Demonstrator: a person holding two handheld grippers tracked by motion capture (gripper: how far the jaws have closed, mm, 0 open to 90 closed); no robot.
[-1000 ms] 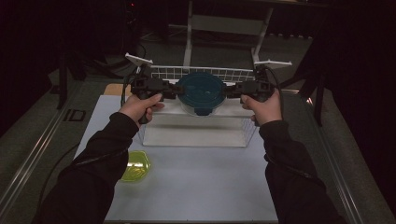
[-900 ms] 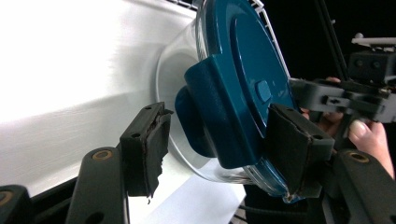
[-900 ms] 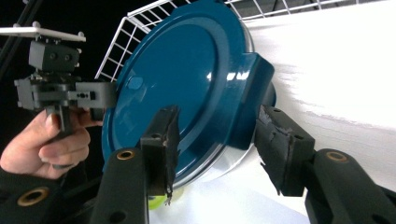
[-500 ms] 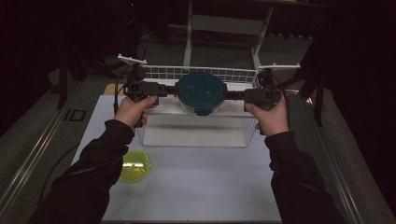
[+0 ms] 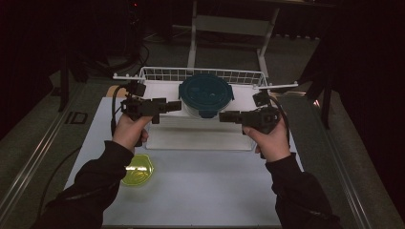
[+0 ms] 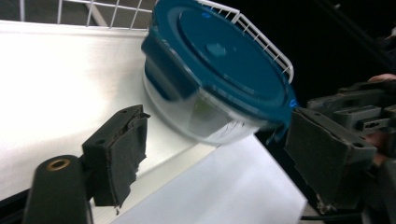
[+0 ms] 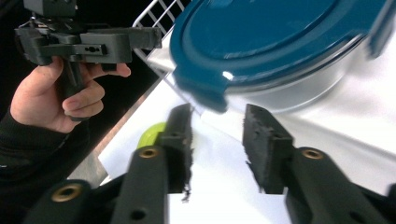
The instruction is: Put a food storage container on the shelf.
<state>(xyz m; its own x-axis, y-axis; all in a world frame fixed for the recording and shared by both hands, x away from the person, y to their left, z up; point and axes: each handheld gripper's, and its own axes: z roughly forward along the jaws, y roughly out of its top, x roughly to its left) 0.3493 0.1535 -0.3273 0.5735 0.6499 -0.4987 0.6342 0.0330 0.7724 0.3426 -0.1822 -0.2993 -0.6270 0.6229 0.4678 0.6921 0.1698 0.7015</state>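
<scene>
Container [image 5: 206, 95] sits in the basket [image 5: 157, 74] between both spread, empty claws, touching neither.

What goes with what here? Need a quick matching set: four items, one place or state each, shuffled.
Things:
1. round container with teal lid
2. yellow-green object
3. left gripper
4. right gripper

Places or states:
A. on the table, near the person's left forearm
B. jaws open and empty, to the right of the container in the high view
C. inside the white wire-rimmed bin
D. jaws open and empty, to the left of the container in the high view

Pairs: 1-C, 2-A, 3-D, 4-B
</scene>
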